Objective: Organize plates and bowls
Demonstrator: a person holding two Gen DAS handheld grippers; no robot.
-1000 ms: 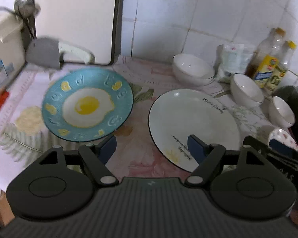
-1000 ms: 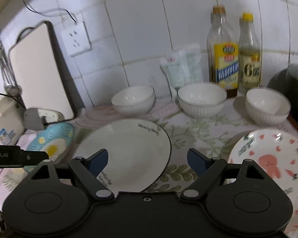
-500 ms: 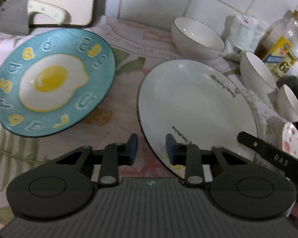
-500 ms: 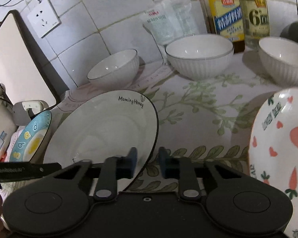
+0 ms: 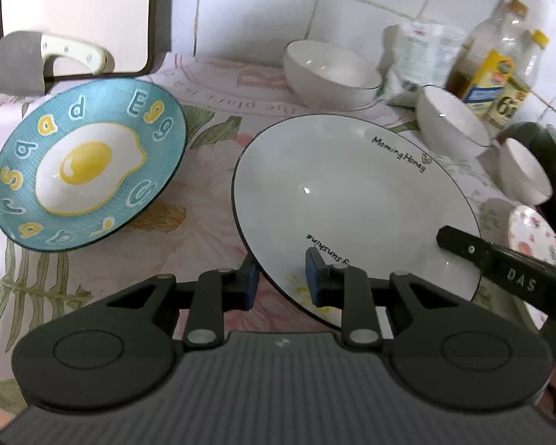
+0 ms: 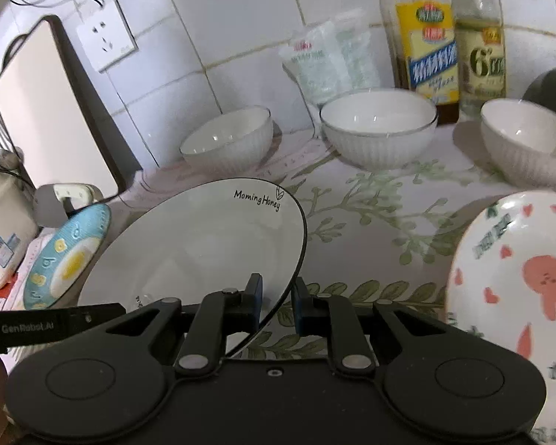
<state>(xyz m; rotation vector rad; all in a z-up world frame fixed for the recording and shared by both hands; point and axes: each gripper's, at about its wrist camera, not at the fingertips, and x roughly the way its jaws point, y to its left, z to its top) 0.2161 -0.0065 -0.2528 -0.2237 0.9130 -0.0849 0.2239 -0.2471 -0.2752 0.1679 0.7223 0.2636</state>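
A large white plate (image 5: pixel 356 200) with a dark rim and "Morning Honey" writing lies mid-counter; it also shows in the right wrist view (image 6: pixel 204 248). My left gripper (image 5: pixel 280 278) is shut on its near left rim. My right gripper (image 6: pixel 276 302) is shut on its near right rim. A blue egg-print plate (image 5: pixel 89 170) lies to the left (image 6: pixel 66 256). A white plate with pink prints (image 6: pixel 511 289) lies to the right. Three white bowls (image 6: pixel 228 137) (image 6: pixel 378 129) (image 6: pixel 526 137) stand along the back.
Two oil bottles (image 6: pixel 419 29) (image 6: pixel 480 37) and a plastic packet (image 6: pixel 330 59) stand against the tiled wall. A cutting board (image 6: pixel 52 111) leans at the back left, with a cleaver (image 5: pixel 18 65) in front of it. A white appliance (image 6: pixel 0 230) stands at far left.
Both grippers have moved in and down from above the counter and closed their jaws from wide open onto opposite edges of the white plate.
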